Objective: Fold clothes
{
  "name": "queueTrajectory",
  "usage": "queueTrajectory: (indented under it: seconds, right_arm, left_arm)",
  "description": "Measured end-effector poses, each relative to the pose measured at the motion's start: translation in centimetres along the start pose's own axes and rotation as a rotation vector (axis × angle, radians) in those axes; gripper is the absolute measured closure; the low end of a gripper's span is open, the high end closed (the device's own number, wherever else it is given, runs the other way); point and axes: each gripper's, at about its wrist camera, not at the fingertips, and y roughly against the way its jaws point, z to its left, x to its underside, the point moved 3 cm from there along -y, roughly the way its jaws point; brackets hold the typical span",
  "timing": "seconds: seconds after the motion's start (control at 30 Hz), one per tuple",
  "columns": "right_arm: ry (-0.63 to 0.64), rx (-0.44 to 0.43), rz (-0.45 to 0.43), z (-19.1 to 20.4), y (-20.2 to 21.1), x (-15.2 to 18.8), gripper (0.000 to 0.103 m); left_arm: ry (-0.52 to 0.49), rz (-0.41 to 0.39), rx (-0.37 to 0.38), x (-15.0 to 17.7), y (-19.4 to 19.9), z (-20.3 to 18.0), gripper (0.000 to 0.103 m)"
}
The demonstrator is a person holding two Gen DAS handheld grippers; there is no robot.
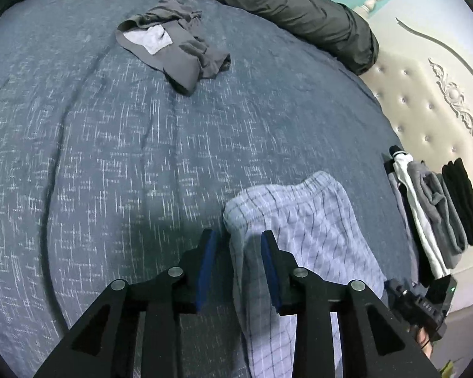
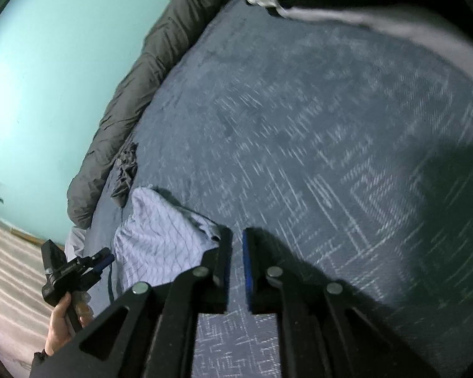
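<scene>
We have the left gripper (image 1: 239,236) parted around the checked pyjama trousers (image 1: 302,220), unclamped; our right gripper (image 2: 237,236) stands narrowly open, empty. We should smooth the fold before regrasping.

Left gripper (image 1: 238,236): seen from its own camera, angled downward, its two black fingers parted with a clear gap between the blue pads (image 1: 205,267); the pads press on nothing. From the right wrist view the same gripper (image 2: 105,260) appears at lower left, held by a bare hand (image 2: 60,324) wrapped around its handle, a dark sleeve edge at the wrist.

Right gripper (image 2: 236,236): angled downward, fingers standing slightly apart with a narrow slit between the pads (image 2: 246,264), nothing clamped between them. In the left wrist view its black body shows at the lower right edge, fingertips out of sight.
</scene>
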Motion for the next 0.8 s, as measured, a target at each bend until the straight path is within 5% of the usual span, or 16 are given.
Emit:
queueTrajectory:
  seconds: [0.27,0.37,0.47,0.67,0.8]
  right_arm:
    - [0.163,-0.03,0.016,5.1,-0.6,-1.7,0.056]
    - [0.247,-0.013,0.094,7.6,-3.4,-3.0,0.055]
    - [0.279,-0.037,0.193,10.3,-7.1,-4.2,0.048]
    - [0.355,-0.021,0.318,14.8,-12.8,-6.4,0.047]
    - [0.411,0.066,0.375,16.5,-16.0,-7.4,0.045]
  left_arm:
    - [0.016,0.025,0.06,0.5,-0.5,0.0,0.07]
    - [0.008,0.031,0.081,0.3,-0.8,-0.1,0.069]
    - [0.051,0.032,0.114,0.0,-1.3,0.4,0.055]
    - [0.13,0.019,0.181,-0.6,-2.2,1.6,0.055]
    - [0.178,0.015,0.206,-1.1,-2.7,2.3,0.055]
